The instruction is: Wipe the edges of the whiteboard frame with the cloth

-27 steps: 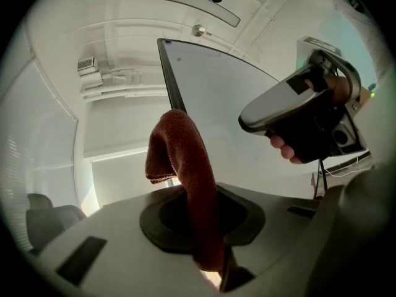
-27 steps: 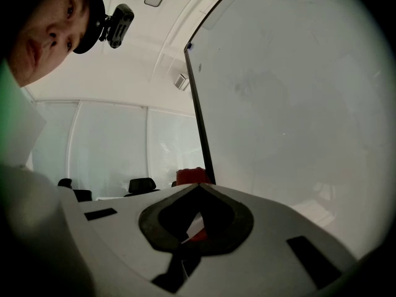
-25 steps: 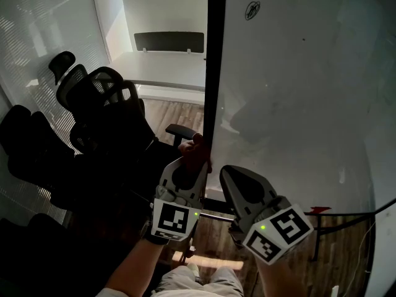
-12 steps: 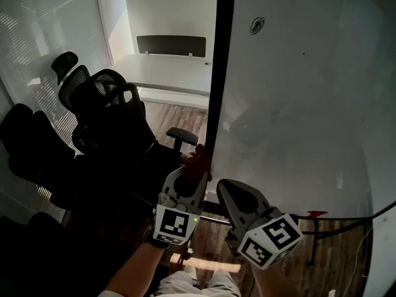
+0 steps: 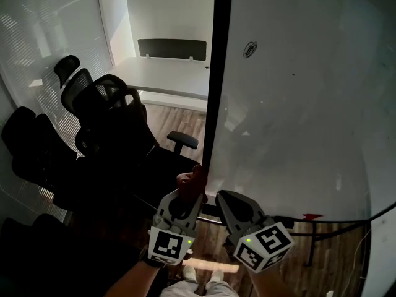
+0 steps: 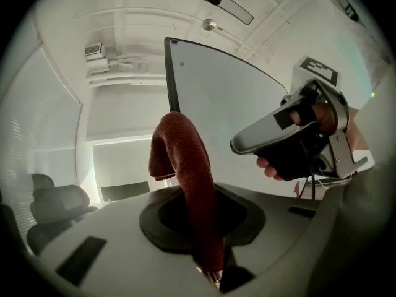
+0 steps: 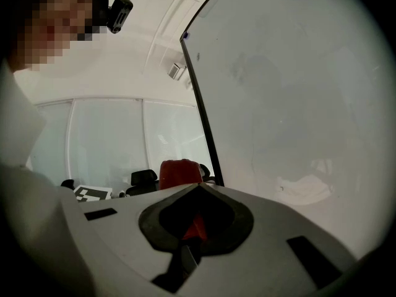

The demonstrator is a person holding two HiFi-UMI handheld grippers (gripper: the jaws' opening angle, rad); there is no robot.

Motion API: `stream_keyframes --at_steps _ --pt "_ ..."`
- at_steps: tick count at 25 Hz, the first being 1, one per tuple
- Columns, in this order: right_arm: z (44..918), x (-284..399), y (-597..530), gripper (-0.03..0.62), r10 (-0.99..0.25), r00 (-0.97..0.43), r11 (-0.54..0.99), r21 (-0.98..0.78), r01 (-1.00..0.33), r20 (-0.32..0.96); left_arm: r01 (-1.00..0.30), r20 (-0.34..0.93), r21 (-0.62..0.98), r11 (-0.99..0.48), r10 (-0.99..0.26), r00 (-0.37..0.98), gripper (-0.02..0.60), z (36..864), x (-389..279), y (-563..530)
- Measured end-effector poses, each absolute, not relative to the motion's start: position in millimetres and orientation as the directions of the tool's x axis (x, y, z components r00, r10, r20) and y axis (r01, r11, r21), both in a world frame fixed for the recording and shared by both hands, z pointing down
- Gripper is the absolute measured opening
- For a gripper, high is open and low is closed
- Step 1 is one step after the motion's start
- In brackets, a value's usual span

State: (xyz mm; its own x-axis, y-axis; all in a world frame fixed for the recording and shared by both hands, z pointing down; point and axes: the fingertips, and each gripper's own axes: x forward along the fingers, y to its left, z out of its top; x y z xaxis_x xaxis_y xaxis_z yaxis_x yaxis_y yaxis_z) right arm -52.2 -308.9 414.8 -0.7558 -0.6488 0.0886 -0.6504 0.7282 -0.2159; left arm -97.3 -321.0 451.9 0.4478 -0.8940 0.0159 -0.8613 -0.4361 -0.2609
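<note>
**Cloth held against the whiteboard's left frame edge**

Seen from the head view, the left gripper (image 5: 189,193) is clamped on a red-brown cloth (image 5: 193,179). The cloth sticks up past its jaws and touches the black frame (image 5: 215,91), low on the left side of the whiteboard (image 5: 297,104). The right gripper (image 5: 224,197), jaws together, hovers just beside it in front of the board. Beyond them, the frame cuts across the right end of a white desk (image 5: 164,73). The cloth sits well nearer than the desk's near edge. Black office chairs (image 5: 105,104) stand off its near left corner.
</note>
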Motion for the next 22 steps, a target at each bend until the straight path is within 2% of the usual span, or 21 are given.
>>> stream_keyframes --at_steps 22 --pt "397.6 -24.1 -232.6 0.002 -0.595 -0.798 0.767 -0.235 -0.598 0.089 -0.891 0.060 -0.115 -0.439 -0.898 0.435 0.072 408.5 -63.9 -207.2"
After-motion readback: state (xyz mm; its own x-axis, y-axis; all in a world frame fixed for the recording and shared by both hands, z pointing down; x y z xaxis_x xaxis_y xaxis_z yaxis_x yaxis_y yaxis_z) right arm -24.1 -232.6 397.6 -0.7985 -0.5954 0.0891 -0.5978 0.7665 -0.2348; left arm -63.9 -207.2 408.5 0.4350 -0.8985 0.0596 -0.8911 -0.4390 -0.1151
